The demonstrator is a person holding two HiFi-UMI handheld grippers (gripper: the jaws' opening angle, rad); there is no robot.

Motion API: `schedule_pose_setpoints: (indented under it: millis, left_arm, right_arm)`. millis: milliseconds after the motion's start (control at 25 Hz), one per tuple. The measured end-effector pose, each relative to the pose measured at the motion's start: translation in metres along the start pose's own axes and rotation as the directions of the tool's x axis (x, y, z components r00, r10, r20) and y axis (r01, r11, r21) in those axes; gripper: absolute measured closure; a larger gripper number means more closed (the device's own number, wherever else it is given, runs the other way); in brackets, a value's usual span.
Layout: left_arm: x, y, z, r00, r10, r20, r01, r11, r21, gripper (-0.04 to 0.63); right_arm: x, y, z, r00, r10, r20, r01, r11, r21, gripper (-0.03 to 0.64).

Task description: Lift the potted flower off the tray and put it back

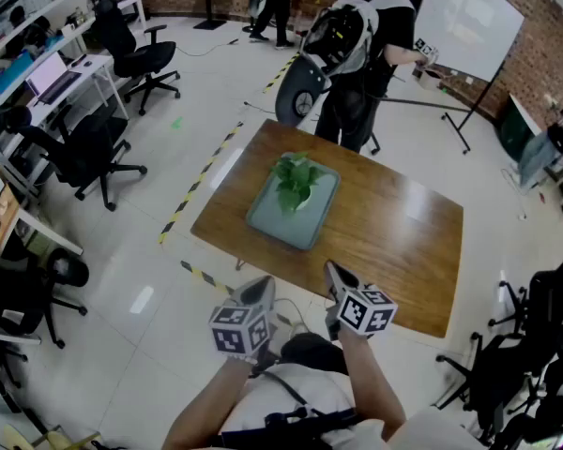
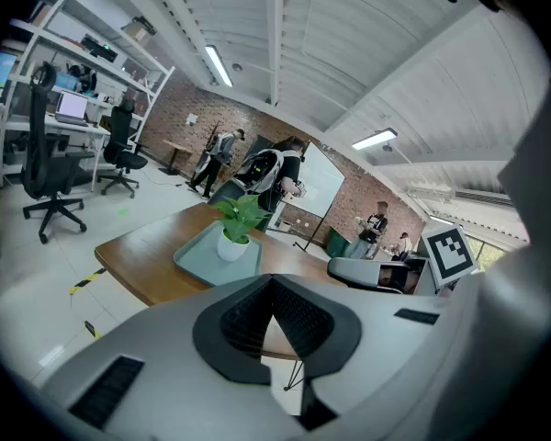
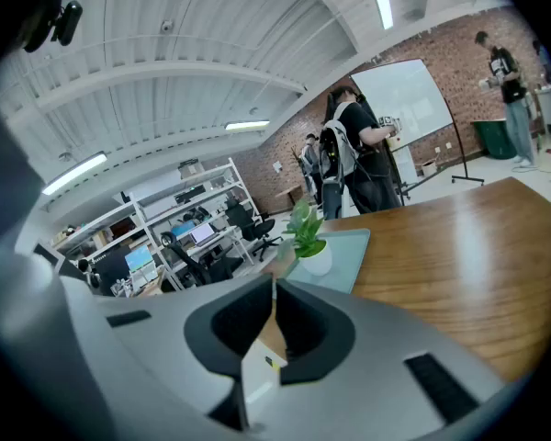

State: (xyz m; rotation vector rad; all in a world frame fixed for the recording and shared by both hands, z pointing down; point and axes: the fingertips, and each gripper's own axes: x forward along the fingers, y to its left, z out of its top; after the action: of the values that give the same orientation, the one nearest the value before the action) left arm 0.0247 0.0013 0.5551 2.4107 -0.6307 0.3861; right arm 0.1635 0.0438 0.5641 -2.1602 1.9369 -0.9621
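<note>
Hovering off the near edge of the table (image 1: 403, 251), my left gripper (image 1: 259, 291) and right gripper (image 1: 337, 274) sit closed (empty); open both before squaring onto the potted flower (image 1: 296, 184).

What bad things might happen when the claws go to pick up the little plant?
The left claw and right claw are both shut, so they might knock the potted flower over unless they open first. Its leaves spread wider than the white pot, so a claw may pinch leaves instead. The pot looks round and smooth, so it might slip onto the tray.
</note>
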Motion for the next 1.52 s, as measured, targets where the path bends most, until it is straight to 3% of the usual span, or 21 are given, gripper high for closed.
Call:
schedule_pose_setpoints:
  millis: [280, 640, 920, 1520]
  left_arm:
    - [0.008, 0.001, 0.021, 1.000, -0.007, 0.025, 0.007, 1.000, 0.024, 0.600]
    - [0.043, -0.006, 0.060, 0.999, -0.017, 0.051, 0.013, 0.998, 0.069, 0.600]
    - [0.079, -0.002, 0.076, 0.999, -0.005, 0.040, 0.001, 0.995, 0.097, 0.600]
    - [0.160, 0.002, 0.094, 0.999, 0.029, 0.020, -0.031, 0.995, 0.097, 0.600]
  right_arm:
    - [0.019, -0.018, 0.033, 0.998, -0.038, 0.045, 0.038, 0.999, -0.010, 0.577]
    - [0.082, -0.050, 0.074, 1.000, -0.016, 0.018, 0.016, 1.000, 0.002, 0.445]
    - [0.134, -0.072, 0.086, 0.999, -0.020, -0.028, 0.020, 1.000, -0.020, 0.445]
    - [0.223, -0.120, 0.063, 0.985, -0.020, -0.170, 0.020, 1.000, -0.005, 0.446]
